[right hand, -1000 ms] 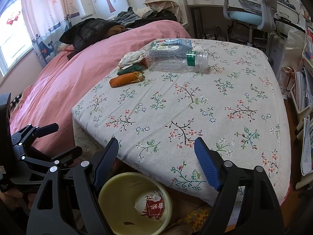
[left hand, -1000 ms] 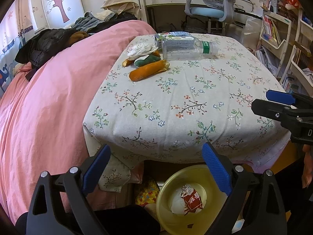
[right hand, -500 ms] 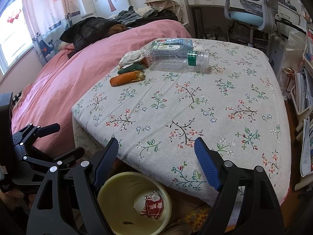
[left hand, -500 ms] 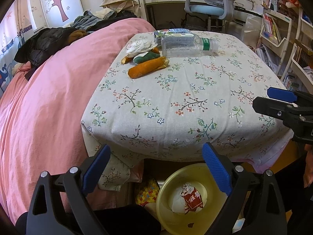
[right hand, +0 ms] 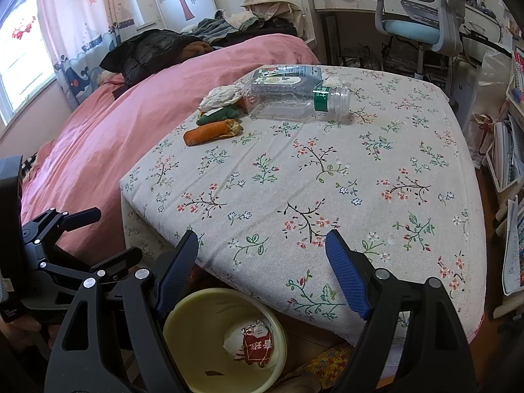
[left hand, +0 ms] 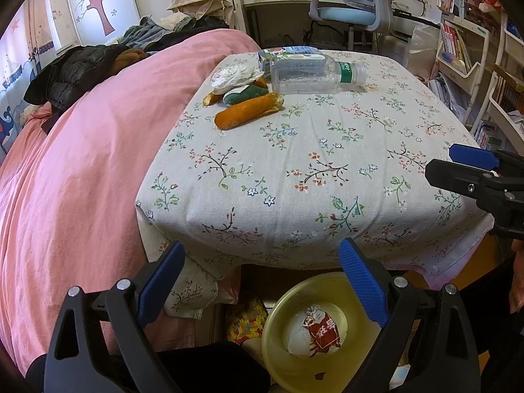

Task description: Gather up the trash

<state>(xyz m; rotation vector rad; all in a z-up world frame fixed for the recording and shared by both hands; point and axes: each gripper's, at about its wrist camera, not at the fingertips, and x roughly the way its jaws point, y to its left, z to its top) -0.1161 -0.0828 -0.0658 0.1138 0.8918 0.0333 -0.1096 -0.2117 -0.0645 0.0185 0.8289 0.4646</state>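
Note:
Trash lies at the far side of a floral-covered table [left hand: 294, 180] [right hand: 327, 180]: a clear plastic bottle [left hand: 311, 73] [right hand: 294, 101] on its side, an orange peel [left hand: 247, 111] [right hand: 209, 132], a green wrapper [left hand: 245, 95] [right hand: 214, 116] and crumpled white paper [left hand: 234, 75] [right hand: 219, 96]. Below the table's near edge stands a yellow bin [left hand: 285, 344] [right hand: 196, 360] holding a red-and-white wrapper [left hand: 322, 329] [right hand: 257, 345]. My left gripper [left hand: 262, 281] hangs open and empty over the bin. My right gripper [right hand: 262, 271] is open and empty at the near table edge.
A bed with a pink duvet [left hand: 82, 180] [right hand: 114, 124] lies left of the table, dark clothes piled at its far end. A blue desk chair [left hand: 353, 9] and a desk stand behind. Bookshelves [left hand: 475, 59] line the right side.

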